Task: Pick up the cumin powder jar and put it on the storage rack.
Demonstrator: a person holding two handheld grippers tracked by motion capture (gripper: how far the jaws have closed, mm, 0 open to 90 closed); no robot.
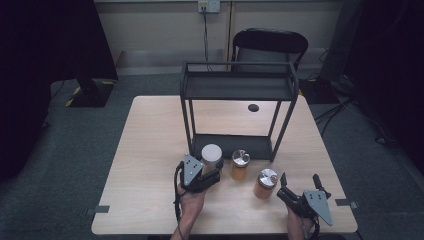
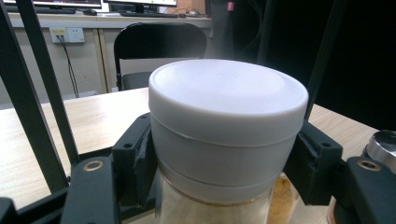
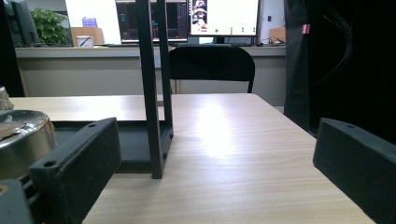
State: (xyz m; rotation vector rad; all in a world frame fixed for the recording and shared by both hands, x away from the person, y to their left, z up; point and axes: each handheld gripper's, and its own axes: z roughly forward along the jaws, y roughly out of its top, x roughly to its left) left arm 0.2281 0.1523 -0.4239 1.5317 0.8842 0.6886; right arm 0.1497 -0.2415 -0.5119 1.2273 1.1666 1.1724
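Overhead light falls evenly on the table (image 1: 150,150) — corners of the room sink into black. Soft glare streaks the wood; the white lid (image 2: 228,95) close to the lens looks slightly soft.

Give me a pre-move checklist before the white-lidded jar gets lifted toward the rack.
1. Left gripper shut on the white-lidded jar, jaws pressing both sides below the lid: ok.
2. Jar upright in the grip: ok.
3. Jar lifted off the table: cannot tell, its base is hidden.
4. Rack's lower shelf free of things at the front: ok.
5. Neighbouring orange jar stands close beside the held jar, little room for a sideways swing: not ok.
6. Right gripper open, holding nothing, apart from the second orange jar: ok.
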